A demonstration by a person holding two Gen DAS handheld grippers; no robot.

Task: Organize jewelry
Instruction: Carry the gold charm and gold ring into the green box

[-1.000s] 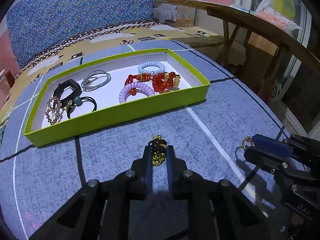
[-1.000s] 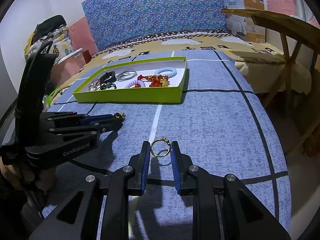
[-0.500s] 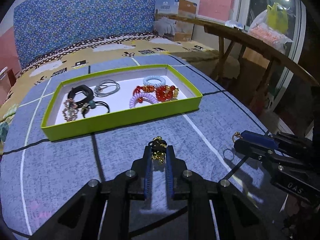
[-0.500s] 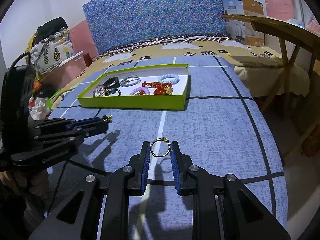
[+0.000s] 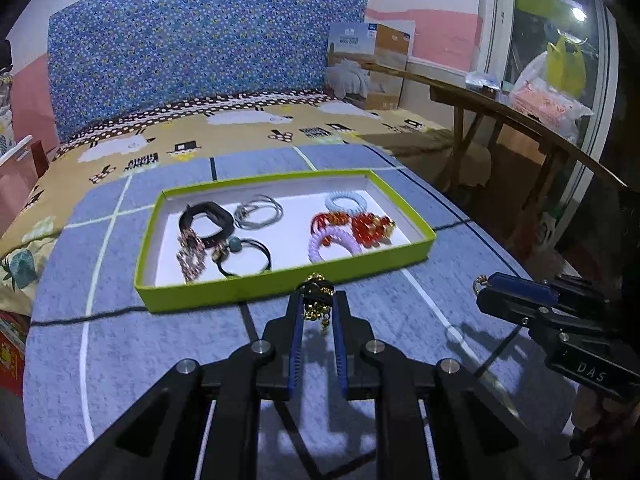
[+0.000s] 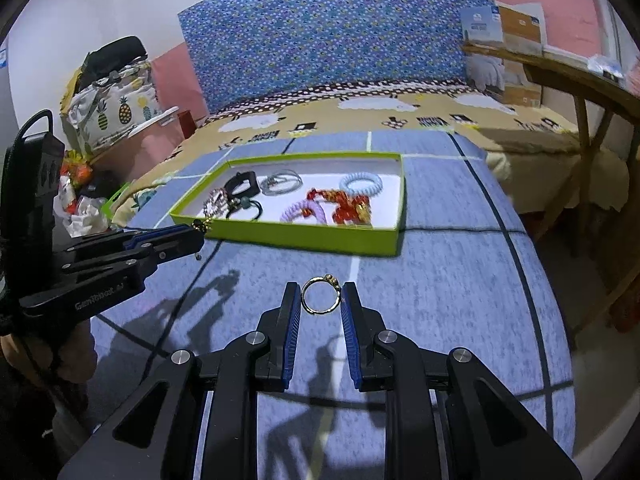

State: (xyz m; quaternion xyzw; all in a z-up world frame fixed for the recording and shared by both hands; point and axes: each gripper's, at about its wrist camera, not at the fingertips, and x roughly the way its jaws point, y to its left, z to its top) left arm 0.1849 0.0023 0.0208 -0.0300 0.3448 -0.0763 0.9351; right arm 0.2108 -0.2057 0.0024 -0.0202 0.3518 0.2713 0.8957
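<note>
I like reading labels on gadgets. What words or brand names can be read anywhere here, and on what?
"DAS": white letters on the black right gripper, seen from the left wrist.
"GenRobot.AI", roughly; slightly blurred: white print on the black left gripper, seen from the right wrist.
Print on the cardboard quilt box beside the blue headboard: too small to read.

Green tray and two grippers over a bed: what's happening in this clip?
A person is sorting jewelry with a handheld gripper in each hand. The left gripper has its jaws closed on a black-and-gold beaded piece, held just short of the green tray. The right gripper pinches a gold ring above the blue bedspread. The tray already holds hair ties, spiral bands and red beads; neither carried piece is in it yet.
</note>
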